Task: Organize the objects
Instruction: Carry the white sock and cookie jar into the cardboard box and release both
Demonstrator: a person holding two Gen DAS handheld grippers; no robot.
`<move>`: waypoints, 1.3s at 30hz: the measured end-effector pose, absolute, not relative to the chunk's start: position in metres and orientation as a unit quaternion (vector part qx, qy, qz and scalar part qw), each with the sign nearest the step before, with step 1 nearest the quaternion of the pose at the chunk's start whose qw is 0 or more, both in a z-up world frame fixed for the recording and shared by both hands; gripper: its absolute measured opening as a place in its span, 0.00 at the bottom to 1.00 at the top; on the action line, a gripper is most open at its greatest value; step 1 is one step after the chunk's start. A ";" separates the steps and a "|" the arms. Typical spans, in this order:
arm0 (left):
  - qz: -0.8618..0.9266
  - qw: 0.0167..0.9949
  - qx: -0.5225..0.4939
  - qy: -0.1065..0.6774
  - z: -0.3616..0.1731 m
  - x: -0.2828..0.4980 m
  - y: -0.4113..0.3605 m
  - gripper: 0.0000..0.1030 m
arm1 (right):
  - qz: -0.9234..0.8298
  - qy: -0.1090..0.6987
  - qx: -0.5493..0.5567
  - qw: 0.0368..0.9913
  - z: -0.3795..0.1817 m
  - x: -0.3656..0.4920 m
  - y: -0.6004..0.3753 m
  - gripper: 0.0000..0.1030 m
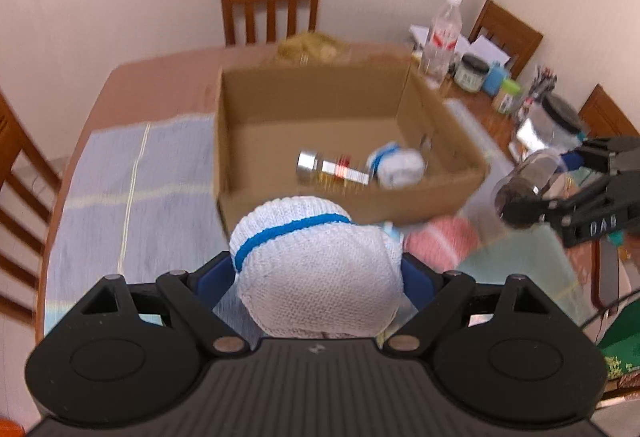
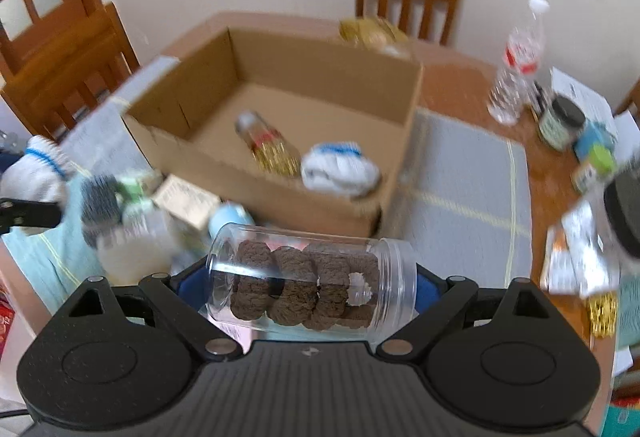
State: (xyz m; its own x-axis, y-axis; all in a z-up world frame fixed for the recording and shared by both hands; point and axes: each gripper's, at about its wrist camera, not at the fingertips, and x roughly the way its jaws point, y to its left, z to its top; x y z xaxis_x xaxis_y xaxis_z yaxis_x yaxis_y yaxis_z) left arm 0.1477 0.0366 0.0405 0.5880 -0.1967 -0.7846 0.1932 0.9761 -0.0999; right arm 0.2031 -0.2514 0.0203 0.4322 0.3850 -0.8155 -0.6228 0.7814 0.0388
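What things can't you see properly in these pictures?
- Left wrist view: the white knitted bundle in the left gripper hides the box's near wall and the table behind it.
- Left wrist view: the pink thing is blurred and half hidden.
- Right wrist view: the bottle label in the box is too blurred to read.
- Right wrist view: the clear jar in the right gripper covers what lies beneath.

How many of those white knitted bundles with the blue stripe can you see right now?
2. One white bundle is held in the left gripper; the second bundle lies inside the cardboard box. Clutter may hide others.
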 end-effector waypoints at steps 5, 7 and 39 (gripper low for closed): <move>-0.109 0.905 0.007 0.410 0.058 0.189 0.034 0.84 | 0.320 0.410 -0.137 0.843 0.040 0.219 -0.236 0.94; -0.114 0.908 0.003 0.403 0.063 0.204 0.033 0.84 | 0.320 0.406 -0.130 0.846 0.046 0.227 -0.231 0.94; -0.053 0.902 -0.016 0.427 0.052 0.237 0.072 0.97 | 0.287 0.439 -0.141 0.840 0.039 0.320 -0.167 0.94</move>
State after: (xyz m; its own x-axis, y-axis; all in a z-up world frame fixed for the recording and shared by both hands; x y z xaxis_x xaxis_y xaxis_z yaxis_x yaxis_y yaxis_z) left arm 0.2365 0.0721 0.0520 0.6291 -0.1082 -0.7697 0.0816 0.9940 -0.0731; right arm 0.3196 -0.1665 0.0394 0.4500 0.3588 -0.8177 -0.6059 0.7954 0.0156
